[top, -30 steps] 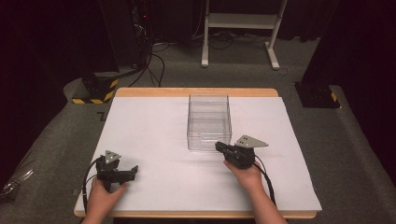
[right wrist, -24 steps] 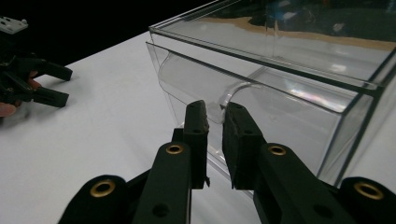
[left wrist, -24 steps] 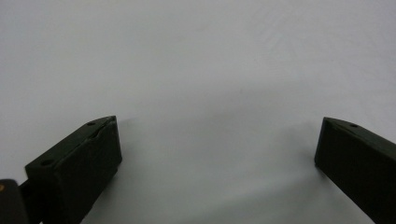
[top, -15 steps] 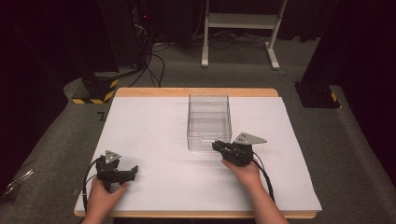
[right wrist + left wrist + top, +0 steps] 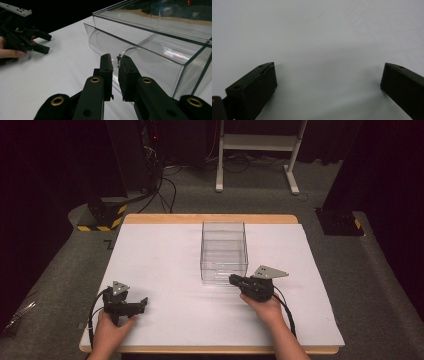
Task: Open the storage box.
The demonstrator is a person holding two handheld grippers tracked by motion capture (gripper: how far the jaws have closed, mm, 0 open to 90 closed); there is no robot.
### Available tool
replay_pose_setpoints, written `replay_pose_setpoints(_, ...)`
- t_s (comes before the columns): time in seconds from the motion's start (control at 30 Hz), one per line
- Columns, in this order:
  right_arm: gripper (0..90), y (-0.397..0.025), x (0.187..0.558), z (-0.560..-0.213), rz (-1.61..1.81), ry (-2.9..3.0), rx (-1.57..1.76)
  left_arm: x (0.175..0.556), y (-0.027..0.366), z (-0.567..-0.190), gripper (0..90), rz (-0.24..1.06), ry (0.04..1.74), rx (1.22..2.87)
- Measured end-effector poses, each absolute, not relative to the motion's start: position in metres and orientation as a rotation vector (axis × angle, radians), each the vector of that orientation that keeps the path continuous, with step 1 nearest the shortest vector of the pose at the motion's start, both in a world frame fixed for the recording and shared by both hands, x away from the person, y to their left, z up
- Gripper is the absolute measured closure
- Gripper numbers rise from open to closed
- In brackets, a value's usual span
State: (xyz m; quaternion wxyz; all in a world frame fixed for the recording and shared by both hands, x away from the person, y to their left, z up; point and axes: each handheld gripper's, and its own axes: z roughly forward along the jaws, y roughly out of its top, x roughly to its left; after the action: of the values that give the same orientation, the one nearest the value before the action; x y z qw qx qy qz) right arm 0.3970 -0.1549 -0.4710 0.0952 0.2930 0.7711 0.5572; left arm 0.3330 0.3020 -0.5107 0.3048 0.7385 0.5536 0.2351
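Hands sit at the near side of the white table [image 5: 165, 250], each with a black gripper. The clear plastic box [image 5: 224, 251] stands in the middle of the table, a bit toward the far edge, and it looks empty. It seems to be a drawer box, with a curved clear front that has a small cut-out for pulling.

The right gripper [image 5: 115, 65] is right at that near front wall. Its jaws are almost together, with a thin gap between them, and the tips sit at the little cut-out. I cannot tell if they pinch the plastic edge yet or just touch it.

The left gripper [image 5: 141, 303] rests low on the table, well apart from the box, near the front left. Its jaws are wide apart and hold nothing.

I think the job now is to get a good hold on the drawer front. To do it well, the right jaws should slip one on each side of the thin wall, then squeeze softly. A slow, straight pull would be best. The box is light and could slide, so the left gripper may need to come over and steady it.
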Motion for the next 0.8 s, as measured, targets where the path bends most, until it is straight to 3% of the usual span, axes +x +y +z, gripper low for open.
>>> replay_pose_setpoints(0.8,83.9,-0.163,0.361,-0.471,1.671,2.320,0.824,0.333,0.302,-0.511,0.6,0.622,1.466,1.955)
